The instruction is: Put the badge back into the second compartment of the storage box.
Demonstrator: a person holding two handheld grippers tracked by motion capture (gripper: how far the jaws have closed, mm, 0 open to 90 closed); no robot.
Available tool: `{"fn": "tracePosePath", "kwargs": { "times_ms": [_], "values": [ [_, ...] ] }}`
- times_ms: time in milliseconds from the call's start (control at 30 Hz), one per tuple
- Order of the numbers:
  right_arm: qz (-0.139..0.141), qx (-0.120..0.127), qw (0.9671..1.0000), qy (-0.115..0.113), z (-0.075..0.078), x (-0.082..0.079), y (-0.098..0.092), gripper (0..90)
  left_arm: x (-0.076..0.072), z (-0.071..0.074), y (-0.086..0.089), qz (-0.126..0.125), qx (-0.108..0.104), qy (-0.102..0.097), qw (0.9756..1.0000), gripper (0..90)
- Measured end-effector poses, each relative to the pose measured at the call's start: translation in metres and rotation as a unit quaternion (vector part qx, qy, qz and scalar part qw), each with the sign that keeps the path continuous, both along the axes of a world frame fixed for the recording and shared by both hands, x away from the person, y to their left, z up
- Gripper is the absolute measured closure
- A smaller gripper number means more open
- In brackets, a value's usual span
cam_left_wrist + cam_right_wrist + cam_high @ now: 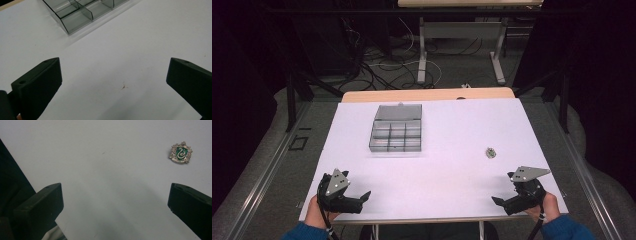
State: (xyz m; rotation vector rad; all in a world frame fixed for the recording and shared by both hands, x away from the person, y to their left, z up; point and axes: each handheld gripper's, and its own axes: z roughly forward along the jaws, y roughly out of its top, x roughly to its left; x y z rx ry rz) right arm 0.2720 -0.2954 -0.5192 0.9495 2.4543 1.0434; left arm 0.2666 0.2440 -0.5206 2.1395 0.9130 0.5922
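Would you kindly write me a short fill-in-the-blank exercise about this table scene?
1. The lid of the clear compartment box is ____.
2. The small badge has a ____ centre.
3. The badge lies nearer the ____ gripper.
4. The left gripper has its fingers ____.

Missing words: open; green; right; open

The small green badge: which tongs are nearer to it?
Right. The right tongs sit just below the badge; the left tongs rest far across the table.
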Motion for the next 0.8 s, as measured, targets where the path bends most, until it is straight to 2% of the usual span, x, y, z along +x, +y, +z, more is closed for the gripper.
{"fn": "tracePosePath", "kwargs": {
  "times_ms": [67, 267, 333, 367, 467, 533, 567, 600, 667, 733, 800],
  "values": [
    [0.003, -0.004, 1.0000, 0.008, 0.000, 0.000, -0.001, 0.0, 0.000, 0.000, -0.001, -0.002, -0.001, 0.002, 1.0000, 0.3],
    [0.002, -0.007, 0.9999, 0.009, 0.000, 0.001, -0.001, 0.0, 0.000, 0.000, -0.001, -0.002, 0.003, 0.000, 1.0000, 0.5],
    [-0.003, -0.003, 1.0000, 0.002, 0.000, 0.002, 0.000, 0.0, 0.000, -0.001, -0.001, -0.003, 0.005, 0.004, 1.0000, 0.5],
    [0.000, -0.006, 1.0000, 0.007, 0.001, 0.002, 0.000, 0.0, 0.000, -0.001, -0.001, -0.002, 0.005, 0.003, 1.0000, 0.5],
    [-0.009, -0.003, 1.0000, 0.003, -0.001, 0.004, 0.001, 0.0, 0.000, -0.001, -0.001, -0.003, 0.007, -0.002, 1.0000, 0.5],
    [-0.014, -0.004, 0.9999, 0.002, 0.000, 0.004, 0.001, 0.0, 0.000, -0.001, -0.002, -0.003, 0.004, 0.003, 1.0000, 0.5],
    [-0.018, -0.004, 0.9998, 0.006, 0.001, 0.006, 0.002, 0.0, 0.000, -0.001, -0.002, -0.002, 0.006, 0.002, 1.0000, 0.6],
    [-0.018, -0.005, 0.9998, -0.003, 0.001, 0.009, 0.002, 0.0, 0.000, -0.001, -0.002, -0.002, 0.006, 0.002, 1.0000, 0.6],
    [-0.019, -0.010, 0.9998, 0.004, 0.002, 0.010, 0.003, 0.0, 0.000, -0.001, -0.002, -0.003, 0.008, 0.002, 1.0000, 0.6],
    [-0.027, -0.008, 0.9996, 0.002, 0.001, 0.015, 0.005, 0.0, 0.000, -0.001, -0.002, -0.004, 0.007, 0.001, 1.0000, 0.6],
    [-0.036, -0.012, 0.9993, 0.000, 0.001, 0.021, 0.007, 0.0, 0.000, -0.001, -0.002, -0.003, 0.004, 0.006, 1.0000, 0.6]
  ]
}}
